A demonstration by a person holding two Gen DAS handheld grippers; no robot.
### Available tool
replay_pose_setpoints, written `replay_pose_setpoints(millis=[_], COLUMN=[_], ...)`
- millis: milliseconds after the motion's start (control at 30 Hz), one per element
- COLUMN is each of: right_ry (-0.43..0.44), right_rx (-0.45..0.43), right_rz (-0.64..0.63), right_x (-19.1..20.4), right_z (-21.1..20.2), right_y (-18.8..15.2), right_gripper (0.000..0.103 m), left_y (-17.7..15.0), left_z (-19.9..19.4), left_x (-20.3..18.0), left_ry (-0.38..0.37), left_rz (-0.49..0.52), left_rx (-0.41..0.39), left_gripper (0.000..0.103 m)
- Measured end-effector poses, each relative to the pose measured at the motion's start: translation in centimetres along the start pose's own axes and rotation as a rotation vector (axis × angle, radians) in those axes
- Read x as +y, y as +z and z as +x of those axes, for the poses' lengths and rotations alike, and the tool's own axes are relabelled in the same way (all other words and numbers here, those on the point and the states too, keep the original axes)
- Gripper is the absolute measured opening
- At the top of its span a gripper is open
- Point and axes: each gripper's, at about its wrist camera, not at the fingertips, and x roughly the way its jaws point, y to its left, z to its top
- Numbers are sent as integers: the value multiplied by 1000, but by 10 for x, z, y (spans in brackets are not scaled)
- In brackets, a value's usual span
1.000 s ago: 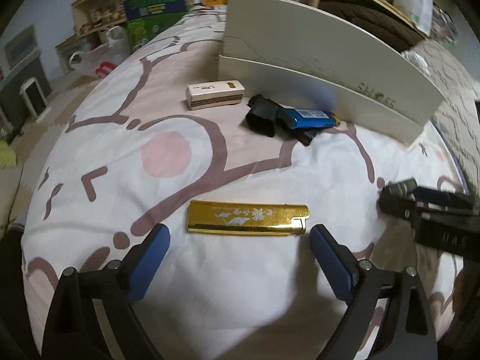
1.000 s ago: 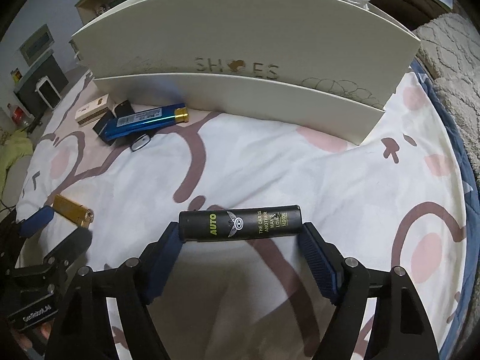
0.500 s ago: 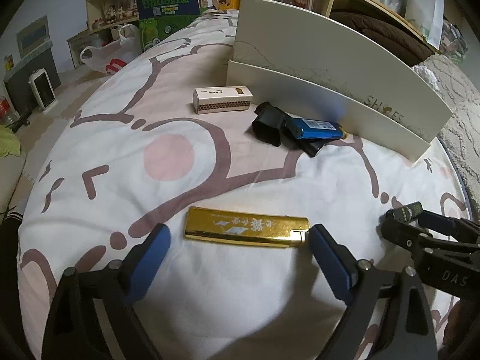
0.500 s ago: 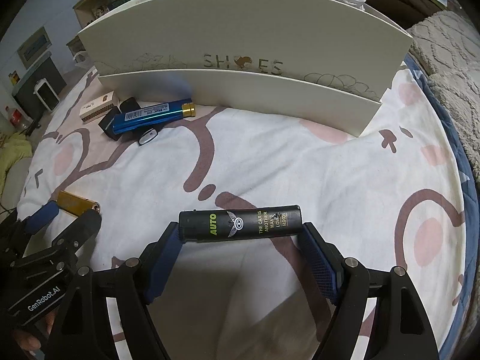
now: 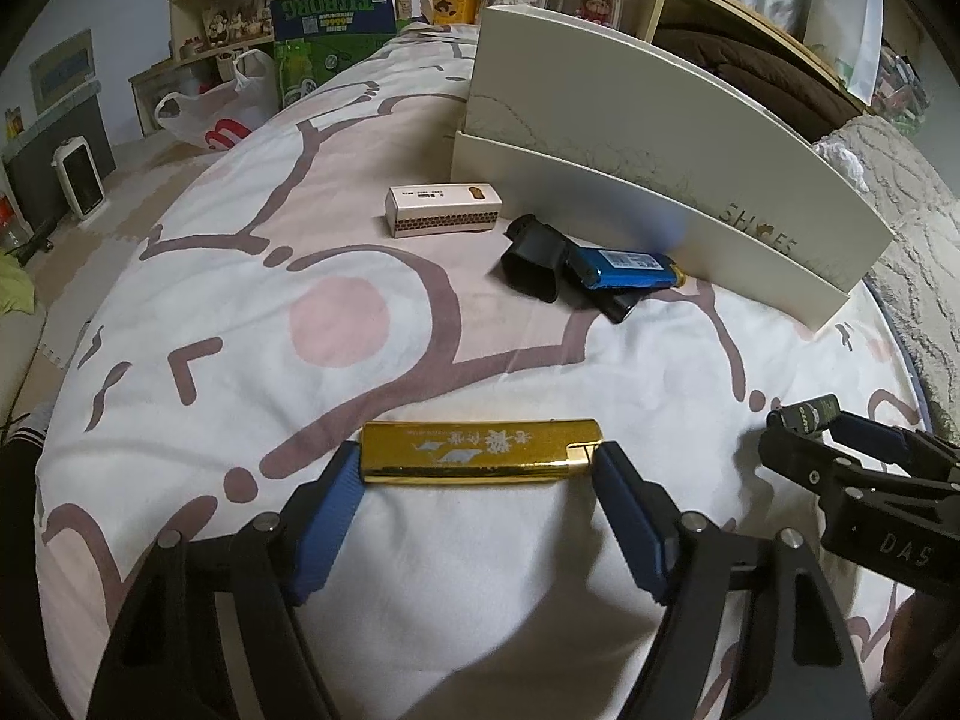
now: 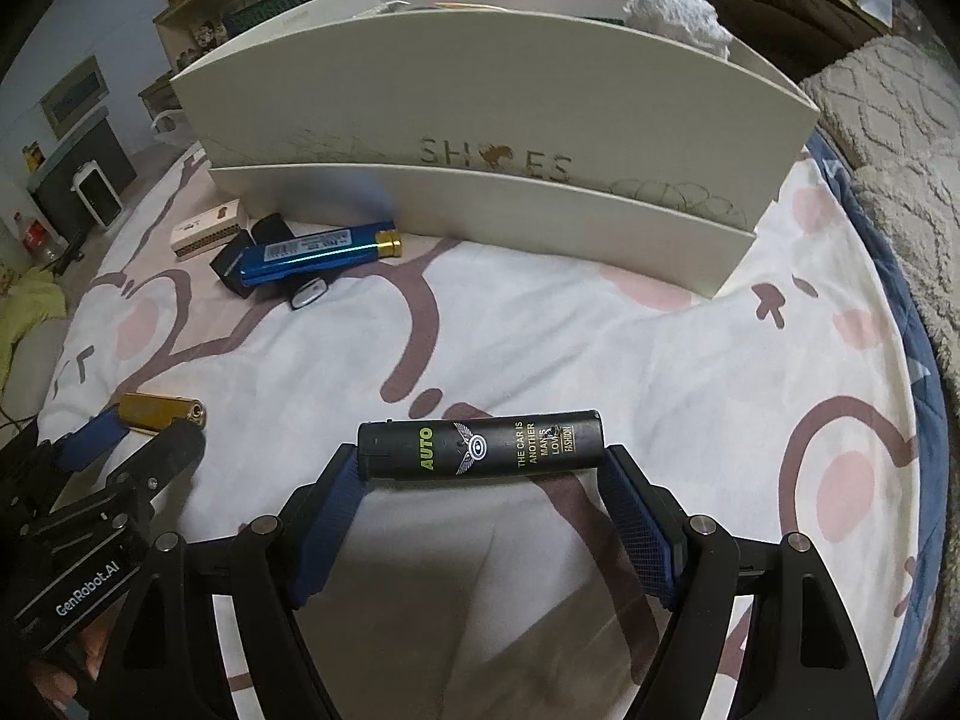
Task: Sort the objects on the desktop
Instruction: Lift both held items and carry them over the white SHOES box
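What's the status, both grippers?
Left gripper shut on gold lighter. Right gripper shut on black lighter. Path to white box looks clear.

small black item half under blue lighter — unidentifiable

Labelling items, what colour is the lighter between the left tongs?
Shiny gold lighter, clearest in the left wrist view.

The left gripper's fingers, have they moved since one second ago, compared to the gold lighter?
Yes. The left gripper has closed inward: its blue pads, earlier apart from the gold lighter, now press on both its ends.
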Motion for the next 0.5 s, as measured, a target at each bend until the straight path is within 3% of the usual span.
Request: replay_pose_setpoints(millis=[300, 500], right_ry=[45, 85], right_rx=[-49, -96], right_rz=[5, 9], right_x=[8, 21], right_z=[-10, -21], right_y=[9, 21], right_gripper=[80, 80], left_y=[5, 13], left_z=[-8, -25], left_x=[11, 13], left_ry=[-21, -35], left_rz=[-60, -58], left_rx=[2, -36], left_gripper=[77, 77])
